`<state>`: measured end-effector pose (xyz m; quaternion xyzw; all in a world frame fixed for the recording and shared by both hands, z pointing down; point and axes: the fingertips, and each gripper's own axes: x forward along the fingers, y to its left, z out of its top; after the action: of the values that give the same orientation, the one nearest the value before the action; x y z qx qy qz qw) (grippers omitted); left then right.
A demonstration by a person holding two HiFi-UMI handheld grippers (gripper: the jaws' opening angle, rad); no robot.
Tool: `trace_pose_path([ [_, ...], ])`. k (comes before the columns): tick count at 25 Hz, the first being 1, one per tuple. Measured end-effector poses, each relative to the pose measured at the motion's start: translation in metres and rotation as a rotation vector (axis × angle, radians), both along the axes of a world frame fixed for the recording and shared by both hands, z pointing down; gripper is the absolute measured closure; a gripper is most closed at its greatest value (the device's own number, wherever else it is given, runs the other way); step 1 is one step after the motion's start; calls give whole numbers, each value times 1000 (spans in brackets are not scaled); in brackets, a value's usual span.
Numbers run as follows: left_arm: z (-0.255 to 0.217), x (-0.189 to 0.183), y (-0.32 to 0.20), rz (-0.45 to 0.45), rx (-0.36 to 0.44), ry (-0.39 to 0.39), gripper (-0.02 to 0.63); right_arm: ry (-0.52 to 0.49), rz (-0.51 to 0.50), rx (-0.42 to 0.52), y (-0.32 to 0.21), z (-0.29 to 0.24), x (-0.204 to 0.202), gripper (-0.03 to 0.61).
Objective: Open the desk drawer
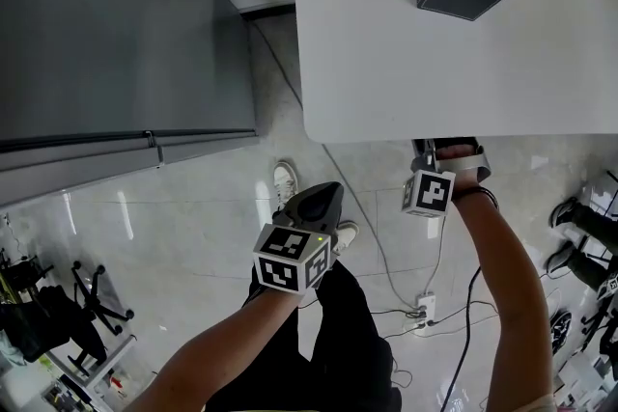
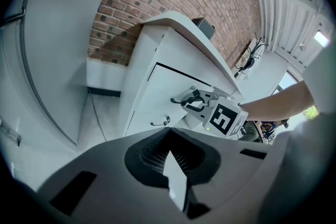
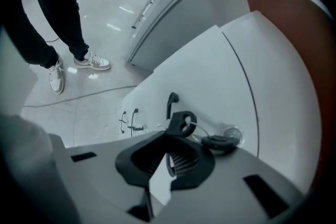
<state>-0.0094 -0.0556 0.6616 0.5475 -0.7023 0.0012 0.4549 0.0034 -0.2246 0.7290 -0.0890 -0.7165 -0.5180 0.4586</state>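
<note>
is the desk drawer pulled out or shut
Shut. In the left gripper view the drawer front sits flush with the desk, with only a thin seam showing. The right gripper is closed on its handle.

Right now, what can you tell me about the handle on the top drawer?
The handle is a thin, dark, curved bar, metal by its look, standing out from the white drawer front, which looks closed. A dark key on a ring sits close beside it. One end of the handle runs between the fingers of the right gripper, which are shut on it.
</note>
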Motion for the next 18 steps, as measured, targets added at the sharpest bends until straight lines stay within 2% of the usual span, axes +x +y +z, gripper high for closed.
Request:
trace_pose_path([
  [3,4,1,0,6,-8,4,609,-4,-26,21,-3,-1,-1,548],
  [6,6,2,2,11,-16,4,609,-24,-33,-10,-1,-1,-1,551],
  [18,10,18,-9,33,-16,14,609,-47,15,-90,4,-3,1,554],
])
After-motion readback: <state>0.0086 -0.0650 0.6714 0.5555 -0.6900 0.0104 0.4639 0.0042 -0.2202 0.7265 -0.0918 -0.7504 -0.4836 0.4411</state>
